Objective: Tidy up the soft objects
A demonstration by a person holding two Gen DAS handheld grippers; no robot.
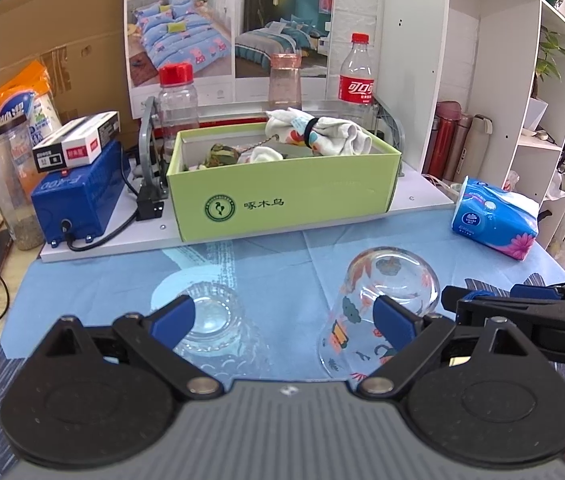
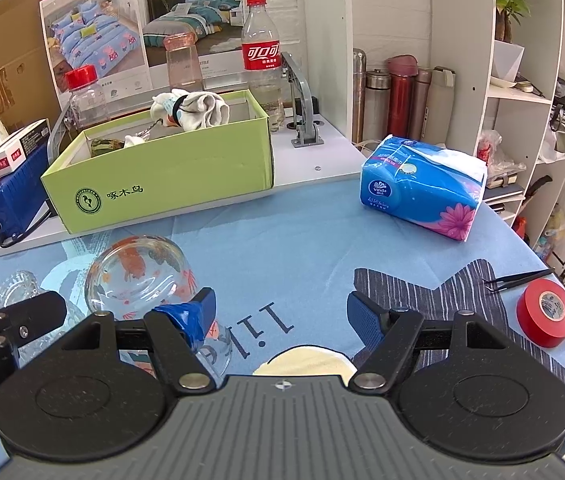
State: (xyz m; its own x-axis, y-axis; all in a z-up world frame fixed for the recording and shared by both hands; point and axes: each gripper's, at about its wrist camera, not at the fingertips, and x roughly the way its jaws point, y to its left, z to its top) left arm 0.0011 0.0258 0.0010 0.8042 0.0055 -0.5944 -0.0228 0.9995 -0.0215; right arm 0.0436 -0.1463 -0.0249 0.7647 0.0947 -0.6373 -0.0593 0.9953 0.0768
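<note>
Cream soft item (image 2: 302,362): lying on the table's blue cloth (image 2: 302,232), peeking out directly beneath the right gripper (image 2: 280,314), between its fingers and close to the body; long axis hidden. Right jaws standing wide apart, holding nothing. Left gripper (image 1: 284,316) sitting further off, jaws gaping, empty, straddling 2 glasses. Printed glass (image 2: 142,276) crowding the left side. Green box (image 2: 162,176) waiting ahead, already holding bundled cloth (image 2: 198,110); open cloth lying between.

box (image 2: 162,184) behind glasses (image 2: 138,276) | socks (image 2: 198,110) in box | tissue pack (image 2: 422,188) right of box
</note>
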